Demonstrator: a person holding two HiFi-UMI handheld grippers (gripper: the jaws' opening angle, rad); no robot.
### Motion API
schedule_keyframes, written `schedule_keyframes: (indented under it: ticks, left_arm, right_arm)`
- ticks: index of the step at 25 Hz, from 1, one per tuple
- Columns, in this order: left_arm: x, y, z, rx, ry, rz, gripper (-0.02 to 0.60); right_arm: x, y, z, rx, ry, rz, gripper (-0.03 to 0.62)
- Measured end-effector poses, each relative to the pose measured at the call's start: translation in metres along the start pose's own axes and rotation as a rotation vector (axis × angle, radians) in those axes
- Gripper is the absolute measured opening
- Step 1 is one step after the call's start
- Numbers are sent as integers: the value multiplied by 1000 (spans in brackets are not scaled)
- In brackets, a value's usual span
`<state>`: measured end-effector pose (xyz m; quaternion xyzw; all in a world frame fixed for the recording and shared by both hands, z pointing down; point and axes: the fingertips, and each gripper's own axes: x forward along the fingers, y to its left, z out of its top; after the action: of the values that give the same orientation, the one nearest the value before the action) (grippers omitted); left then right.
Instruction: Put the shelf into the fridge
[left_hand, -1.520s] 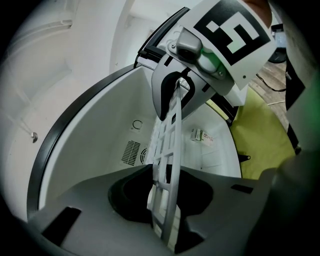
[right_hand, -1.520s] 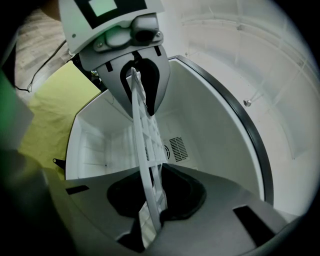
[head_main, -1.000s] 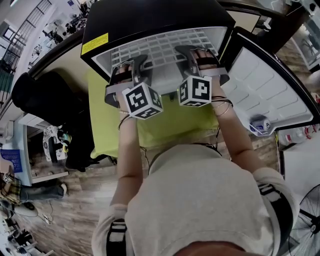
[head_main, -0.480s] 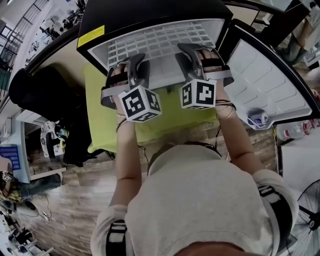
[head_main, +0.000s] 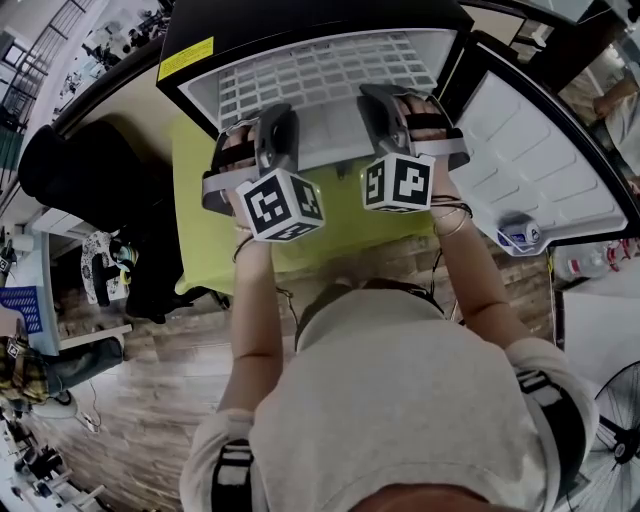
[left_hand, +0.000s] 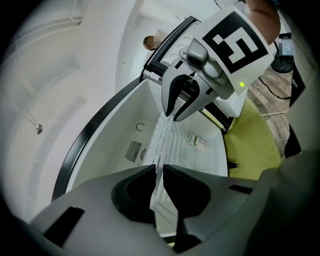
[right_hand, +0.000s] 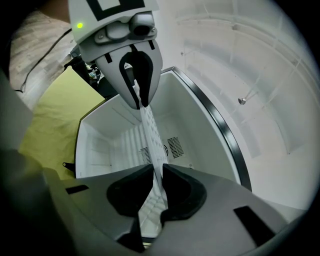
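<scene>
Shelf (head_main: 320, 85), a white slatted grid, is pinched by left tongs (left_hand: 159, 170) and right tongs (right_hand: 157, 170), both just closed

The shelf (head_main: 320, 80) is a white grid that looks like smooth, faintly glossy plastic. The fridge (head_main: 300, 20) has a glossy black shell, and its inner walls are smooth white plastic with moulded ribs; the door (head_main: 530, 160) lining is the same pale moulded plastic. The yellow-green cover (head_main: 200, 220) looks like matt cloth. The floor (head_main: 160, 380) shows dull wood-grain planks. The person's top (head_main: 400, 400) is pale, finely textured fabric
</scene>
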<state>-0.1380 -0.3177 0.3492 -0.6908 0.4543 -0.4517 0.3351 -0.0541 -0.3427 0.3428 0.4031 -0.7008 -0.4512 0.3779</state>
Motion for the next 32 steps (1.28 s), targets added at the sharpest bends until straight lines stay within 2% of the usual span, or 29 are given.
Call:
schedule_keyframes:
  ticks: [11,32]
  left_arm:
    - [2,2,-1,-21,-34,1,54]
    - [40,15,-11,-66,-4,4,60]
  right_arm:
    - [3,-1,2,-6,-4,-9,61]
    - [42,-6,-6,16,-14,9,66]
